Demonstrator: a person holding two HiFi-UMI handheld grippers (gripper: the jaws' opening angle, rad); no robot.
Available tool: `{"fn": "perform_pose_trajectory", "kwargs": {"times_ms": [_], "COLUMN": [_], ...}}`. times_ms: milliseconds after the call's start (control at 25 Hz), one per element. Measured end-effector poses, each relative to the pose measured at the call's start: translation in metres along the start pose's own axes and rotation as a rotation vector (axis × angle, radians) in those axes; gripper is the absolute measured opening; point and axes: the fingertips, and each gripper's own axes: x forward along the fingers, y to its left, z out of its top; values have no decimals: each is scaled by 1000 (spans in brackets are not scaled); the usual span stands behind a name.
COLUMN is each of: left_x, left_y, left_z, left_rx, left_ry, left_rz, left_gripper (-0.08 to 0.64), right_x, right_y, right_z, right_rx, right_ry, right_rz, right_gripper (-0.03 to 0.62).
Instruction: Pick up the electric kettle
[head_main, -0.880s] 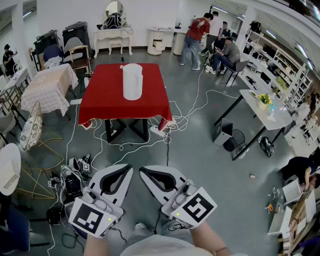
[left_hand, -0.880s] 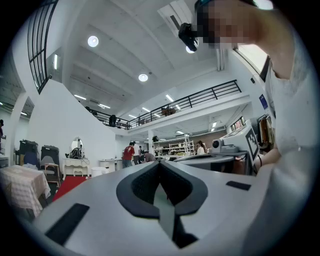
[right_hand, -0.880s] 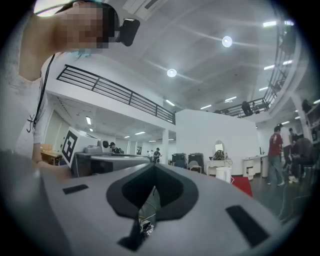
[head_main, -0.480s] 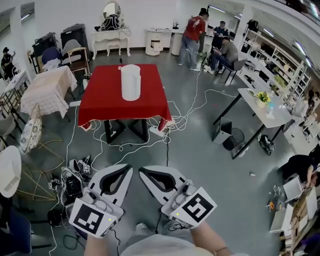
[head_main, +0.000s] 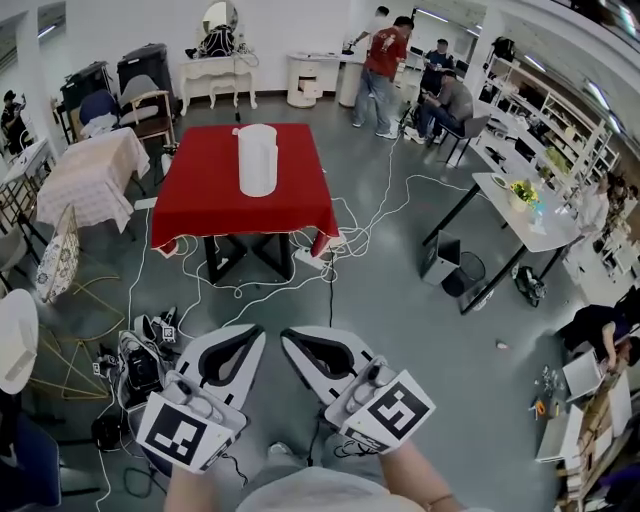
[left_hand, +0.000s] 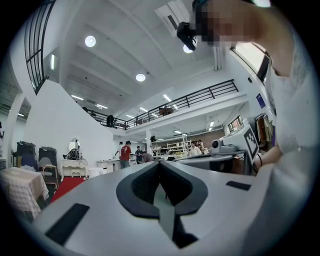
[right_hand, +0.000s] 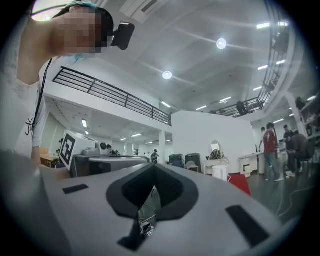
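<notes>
The electric kettle (head_main: 256, 160) is a tall white jug standing on a table with a red cloth (head_main: 205, 200), far off across the room in the head view. Both grippers are held low and close to the person, well short of that table. My left gripper (head_main: 256, 334) has its jaws together at the tip with nothing between them. My right gripper (head_main: 288, 338) is shut and empty beside it. The left gripper view shows the closed left gripper (left_hand: 160, 163) with a strip of the red cloth (left_hand: 67, 186) beyond. The right gripper view shows the closed right gripper (right_hand: 152, 165).
White cables (head_main: 250, 285) sprawl over the grey floor between me and the red table. Bags and gear (head_main: 140, 360) lie at lower left. A cloth-covered table (head_main: 85, 175) stands left, a desk with flowers (head_main: 525, 215) right. Several people (head_main: 385, 60) are at the back.
The red table and kettle have drifted slightly left and up in the head view. People at the back have shifted. Both grippers keep their place and stay shut.
</notes>
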Motion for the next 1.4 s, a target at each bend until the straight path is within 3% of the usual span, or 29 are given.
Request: {"fn": "perform_pose_trajectory", "kwargs": {"times_ms": [320, 1080, 1400], "left_x": [42, 247, 276], "left_y": [7, 24, 29], "left_z": [-9, -8, -20], "left_rx": [-13, -16, -13], "left_ry": [-4, -18, 16], "left_rz": [29, 207, 291], "left_gripper": [10, 10, 9], "right_x": [-3, -8, -9], "right_y": [-45, -247, -287], "right_z": [-11, -2, -12], "right_rx": [16, 11, 68], "right_ry": [-2, -1, -17], "right_rz": [25, 246, 307], "right_gripper": [6, 6, 6]}}
